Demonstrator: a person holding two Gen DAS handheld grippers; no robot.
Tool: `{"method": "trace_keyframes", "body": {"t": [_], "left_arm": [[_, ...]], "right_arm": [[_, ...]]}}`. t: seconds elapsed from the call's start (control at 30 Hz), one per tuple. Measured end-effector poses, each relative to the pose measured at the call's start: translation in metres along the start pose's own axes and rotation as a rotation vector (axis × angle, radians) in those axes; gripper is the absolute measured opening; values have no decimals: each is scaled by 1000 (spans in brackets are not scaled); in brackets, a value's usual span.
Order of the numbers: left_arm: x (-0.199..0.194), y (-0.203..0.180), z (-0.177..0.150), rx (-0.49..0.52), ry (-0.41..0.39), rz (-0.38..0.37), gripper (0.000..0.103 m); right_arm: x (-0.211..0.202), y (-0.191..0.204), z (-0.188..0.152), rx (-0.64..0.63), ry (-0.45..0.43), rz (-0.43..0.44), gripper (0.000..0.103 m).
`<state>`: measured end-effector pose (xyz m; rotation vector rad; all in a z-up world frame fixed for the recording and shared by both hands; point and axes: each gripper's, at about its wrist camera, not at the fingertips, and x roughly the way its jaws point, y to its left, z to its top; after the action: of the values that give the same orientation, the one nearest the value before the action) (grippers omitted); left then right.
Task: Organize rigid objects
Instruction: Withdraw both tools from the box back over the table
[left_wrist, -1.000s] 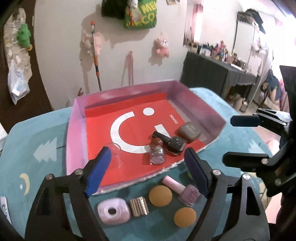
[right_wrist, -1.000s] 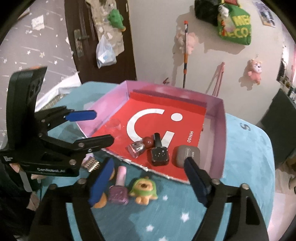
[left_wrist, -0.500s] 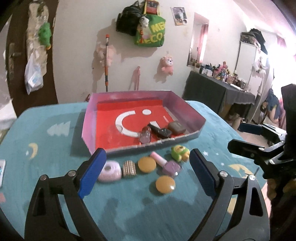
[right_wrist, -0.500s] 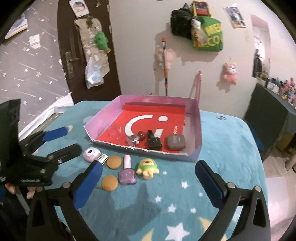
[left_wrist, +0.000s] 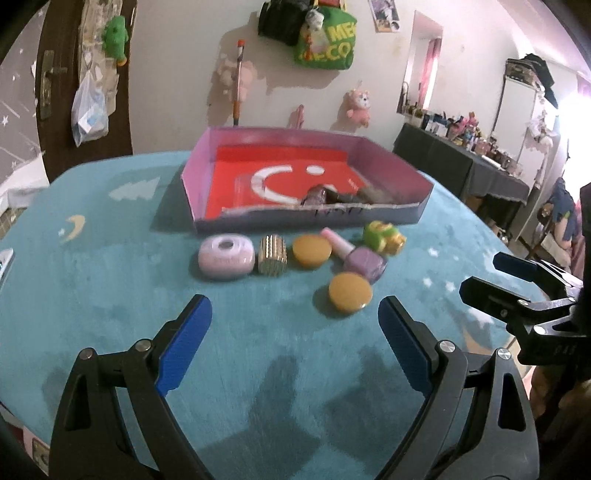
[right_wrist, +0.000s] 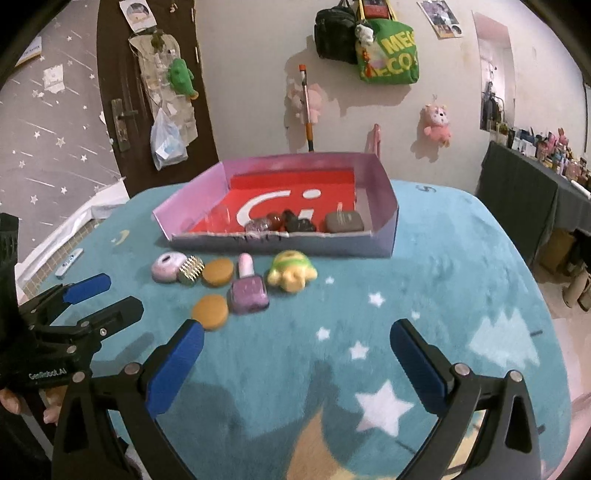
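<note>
A pink-walled tray with a red floor (left_wrist: 199, 173) (right_wrist: 384, 199) holds a grey case (right_wrist: 343, 221), a black bottle (right_wrist: 297, 223) and a glittery bottle (right_wrist: 258, 225). In front of it lie a lilac case (left_wrist: 226, 256) (right_wrist: 168, 266), a gold ribbed piece (left_wrist: 272, 254) (right_wrist: 191, 276), two orange discs (left_wrist: 311, 251) (left_wrist: 350, 292), a purple polish bottle (left_wrist: 364, 258) (right_wrist: 248, 291) and a green-yellow toy (left_wrist: 382, 236) (right_wrist: 291, 273). My left gripper (left_wrist: 295, 332) and right gripper (right_wrist: 295, 354) are open, empty, held back from the row.
The table has a teal star-patterned cloth (right_wrist: 443, 280). A small white item (right_wrist: 69, 257) lies near its left edge. A dark door (right_wrist: 147, 92) and a wall with hanging bags stand behind. A dark side table (left_wrist: 461, 170) stands at the right.
Both grippers have pulled back and down from the tray, so the tray and the row of objects now look farther away. Both stayed open and empty.
</note>
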<state>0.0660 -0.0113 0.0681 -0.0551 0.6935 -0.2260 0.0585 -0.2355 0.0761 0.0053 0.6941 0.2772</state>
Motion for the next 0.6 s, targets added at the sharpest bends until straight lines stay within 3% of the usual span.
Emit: {"method": "trace_keyframes", "body": {"t": [0.6], "left_arm": [[22, 1, -17, -8, 60, 28, 92]], "right_arm": [[26, -5, -25, 34, 62, -15, 103]]}}
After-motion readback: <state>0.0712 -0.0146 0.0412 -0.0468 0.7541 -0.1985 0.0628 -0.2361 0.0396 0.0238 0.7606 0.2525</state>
